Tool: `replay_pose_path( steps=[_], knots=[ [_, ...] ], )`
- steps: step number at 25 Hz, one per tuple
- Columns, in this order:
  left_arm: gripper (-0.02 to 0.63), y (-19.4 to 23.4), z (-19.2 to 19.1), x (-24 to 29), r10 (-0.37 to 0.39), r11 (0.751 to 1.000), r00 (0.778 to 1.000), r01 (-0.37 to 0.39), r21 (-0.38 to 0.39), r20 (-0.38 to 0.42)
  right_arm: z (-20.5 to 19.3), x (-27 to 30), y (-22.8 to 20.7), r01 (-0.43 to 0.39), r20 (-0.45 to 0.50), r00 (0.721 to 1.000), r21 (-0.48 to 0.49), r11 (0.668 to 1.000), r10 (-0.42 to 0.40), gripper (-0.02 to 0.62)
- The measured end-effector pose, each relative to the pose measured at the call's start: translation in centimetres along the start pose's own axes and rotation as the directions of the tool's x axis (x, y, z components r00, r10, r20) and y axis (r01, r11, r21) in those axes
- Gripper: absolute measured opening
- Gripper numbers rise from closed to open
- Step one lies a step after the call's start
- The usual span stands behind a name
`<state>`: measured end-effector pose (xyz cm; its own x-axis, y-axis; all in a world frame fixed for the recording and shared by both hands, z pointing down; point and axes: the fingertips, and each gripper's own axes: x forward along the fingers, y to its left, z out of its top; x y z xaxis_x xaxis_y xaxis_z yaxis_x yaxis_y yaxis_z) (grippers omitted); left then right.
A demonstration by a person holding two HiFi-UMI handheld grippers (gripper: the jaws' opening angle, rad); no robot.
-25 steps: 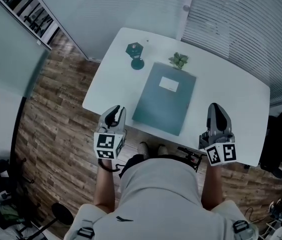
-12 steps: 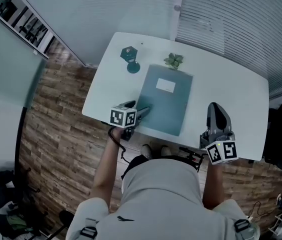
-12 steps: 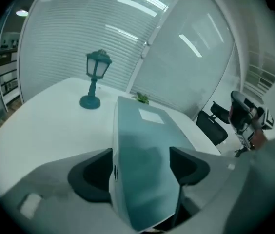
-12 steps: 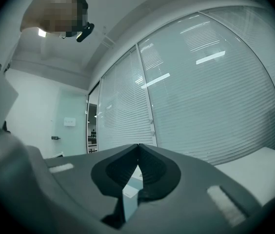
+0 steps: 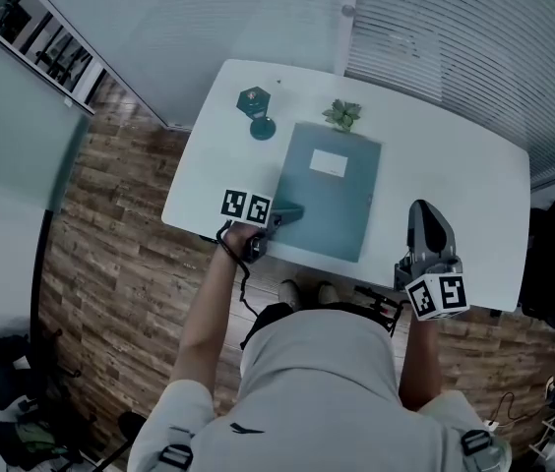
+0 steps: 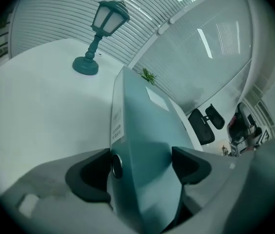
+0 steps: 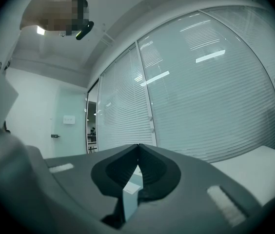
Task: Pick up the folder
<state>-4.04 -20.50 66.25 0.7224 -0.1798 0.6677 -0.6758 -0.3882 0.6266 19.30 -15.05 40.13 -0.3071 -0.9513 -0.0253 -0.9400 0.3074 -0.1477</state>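
A teal folder (image 5: 329, 200) with a white label lies flat in the middle of the white table (image 5: 455, 180). My left gripper (image 5: 283, 212) reaches over the table's near edge to the folder's near left corner. In the left gripper view its jaws (image 6: 142, 164) are opening, with the folder's spine (image 6: 140, 126) between them. The left pad sits close to the spine's ring hole and the right pad stands apart. My right gripper (image 5: 427, 214) hovers at the table's near right edge, shut (image 7: 138, 147) and holding nothing.
A small teal lamp (image 5: 255, 111) and a little green plant (image 5: 343, 116) stand at the table's far side, beyond the folder. Window blinds run behind the table. A dark office chair (image 5: 553, 264) stands at the right. Wooden floor lies to the left.
My left gripper moved from the table's near edge forward and down to the folder's corner, rolled over, and its jaws spread wide around the spine. The right gripper stayed put.
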Motion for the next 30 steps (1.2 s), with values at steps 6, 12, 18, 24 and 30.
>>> replay_pose_path(
  steps=[6,12,18,24,30],
  knots=[
    [0.412,0.0,0.0,-0.1,-0.003,1.0,0.999,0.003,-0.002,0.036,-0.3,0.2,0.6,-0.02,-0.005,1.0,-0.005,1.0,0.02,0.002],
    [0.41,0.0,-0.1,-0.1,-0.002,1.0,0.999,0.002,-0.003,0.044,-0.7,0.4,0.3,-0.004,-0.033,0.999,-0.02,1.0,0.003,0.002],
    [0.408,0.1,0.0,-0.1,-0.002,1.0,0.999,0.002,-0.002,0.045,-5.1,1.5,-2.1,0.076,-0.252,0.962,-0.11,0.991,-0.102,0.042],
    [0.408,0.0,0.0,-0.2,-0.004,1.0,0.999,0.004,-0.002,0.043,-11.7,2.7,-3.4,0.1,-0.496,0.866,0.043,0.994,-0.065,0.284],
    [0.405,0.0,0.0,-0.1,-0.008,1.0,0.999,0.008,-0.005,0.037,-19.6,3.9,-1.8,0.074,-0.706,0.695,0.259,0.963,0.136,0.442]
  ],
)
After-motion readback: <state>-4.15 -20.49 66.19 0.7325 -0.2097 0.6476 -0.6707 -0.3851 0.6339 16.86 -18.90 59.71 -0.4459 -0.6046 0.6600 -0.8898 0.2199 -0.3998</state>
